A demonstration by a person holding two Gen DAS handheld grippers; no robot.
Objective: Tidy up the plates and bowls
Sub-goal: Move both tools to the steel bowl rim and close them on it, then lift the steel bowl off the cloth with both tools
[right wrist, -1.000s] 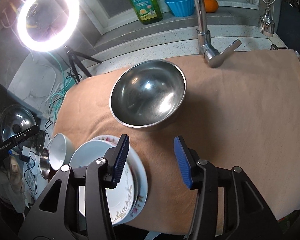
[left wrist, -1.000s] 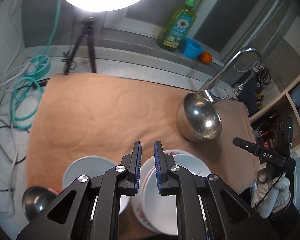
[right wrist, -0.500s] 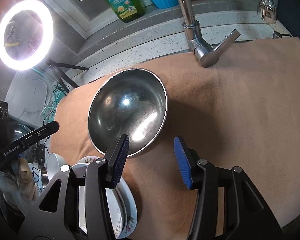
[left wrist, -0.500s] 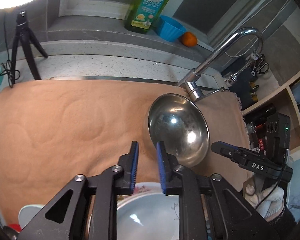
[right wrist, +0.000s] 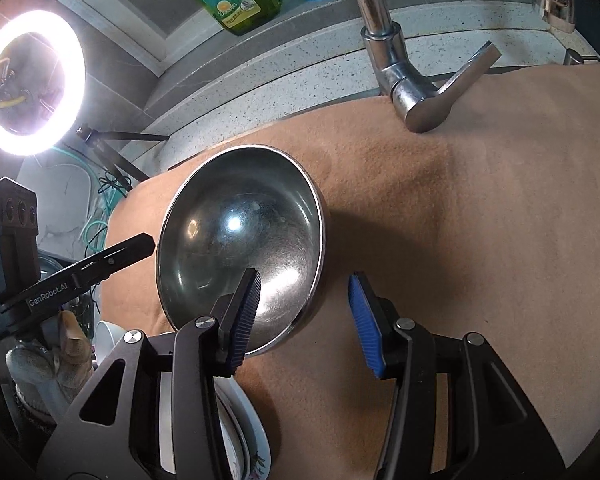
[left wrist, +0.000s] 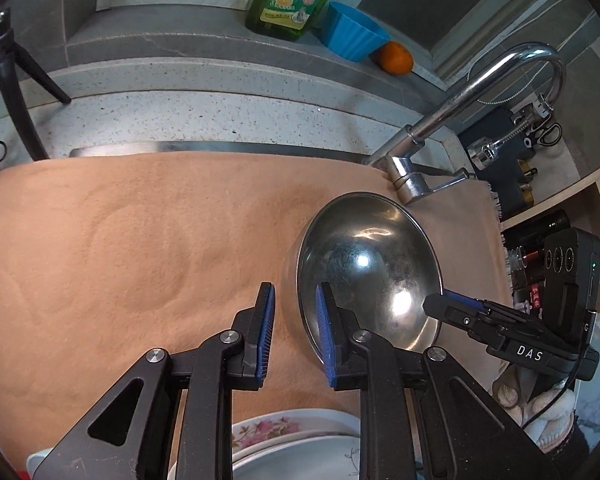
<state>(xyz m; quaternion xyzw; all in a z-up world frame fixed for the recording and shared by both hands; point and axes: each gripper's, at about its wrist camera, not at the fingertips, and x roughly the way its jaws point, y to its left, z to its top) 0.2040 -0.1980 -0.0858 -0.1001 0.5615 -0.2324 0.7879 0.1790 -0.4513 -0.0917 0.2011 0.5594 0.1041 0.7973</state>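
Steel bowl [left wrist: 370, 276]: round, polished, deep, empty; inside scuffed and catching bright glints. Upright, mouth up, resting on the tan cloth [left wrist: 140, 248]. Lies toward the cloth's far edge and its right end as the left wrist view shows it, just in front of the tap's base.

Stacked plates [left wrist: 300, 446]: white, pink flower pattern on the rim of the lower one; a plainer white plate with a thin sprig motif nested on top. Stack sits at the cloth's near edge, close to the bowl, partly hidden.
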